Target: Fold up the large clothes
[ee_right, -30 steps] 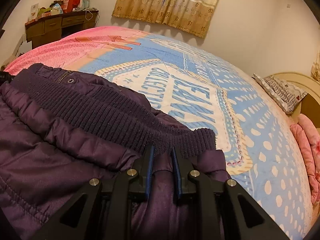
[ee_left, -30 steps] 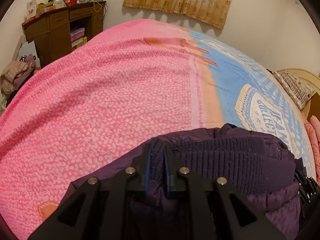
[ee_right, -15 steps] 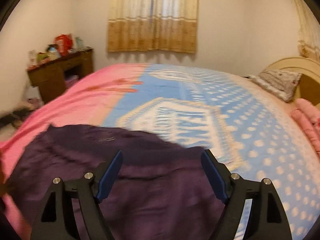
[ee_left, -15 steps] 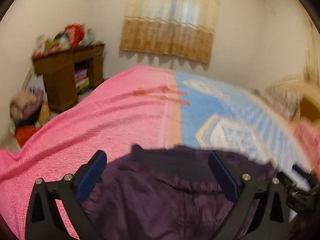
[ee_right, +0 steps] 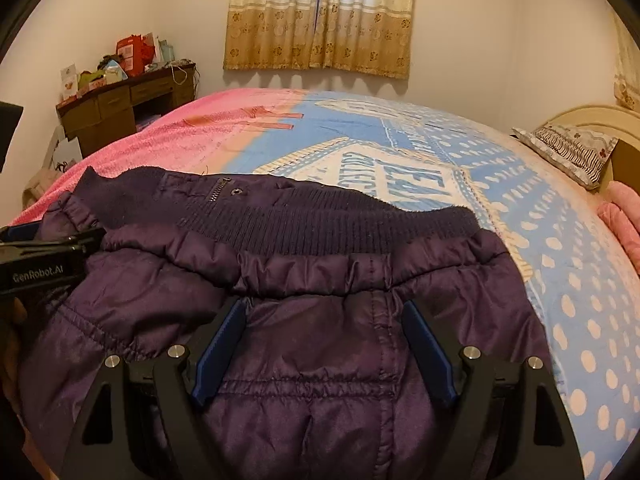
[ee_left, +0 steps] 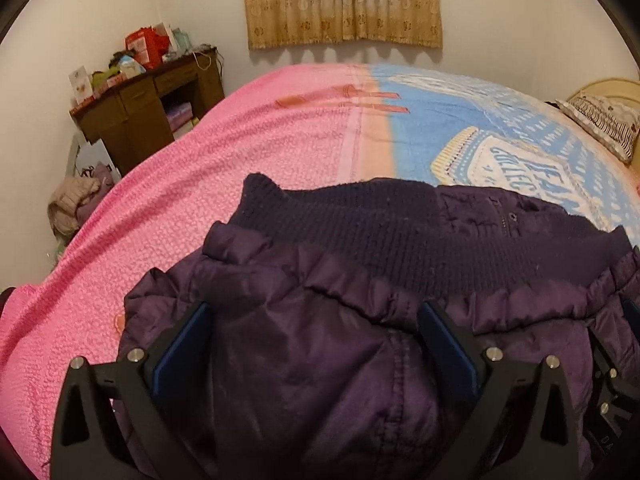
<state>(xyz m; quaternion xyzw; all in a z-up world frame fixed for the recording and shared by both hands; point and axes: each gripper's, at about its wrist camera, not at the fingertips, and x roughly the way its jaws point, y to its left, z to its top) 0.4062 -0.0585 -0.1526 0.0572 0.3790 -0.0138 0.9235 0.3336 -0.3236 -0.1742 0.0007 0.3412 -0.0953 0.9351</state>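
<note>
The purple jacket (ee_left: 360,280) lies on the bed cover (ee_left: 240,184), its knit band toward 12 o'clock. The left gripper (ee_left: 316,344) and the right gripper (ee_right: 324,344) hang over it at 6 o'clock. Both have jaws wide apart and hold nothing.

Left gripper (ee_left: 316,344) and right gripper (ee_right: 324,346) both wide-jawed, seemingly side by side.

A dark purple quilted padded jacket (ee_right: 320,344) is laid flat on the bed, its ribbed knit hem (ee_right: 320,220) bunched and turned toward the far side.
</note>
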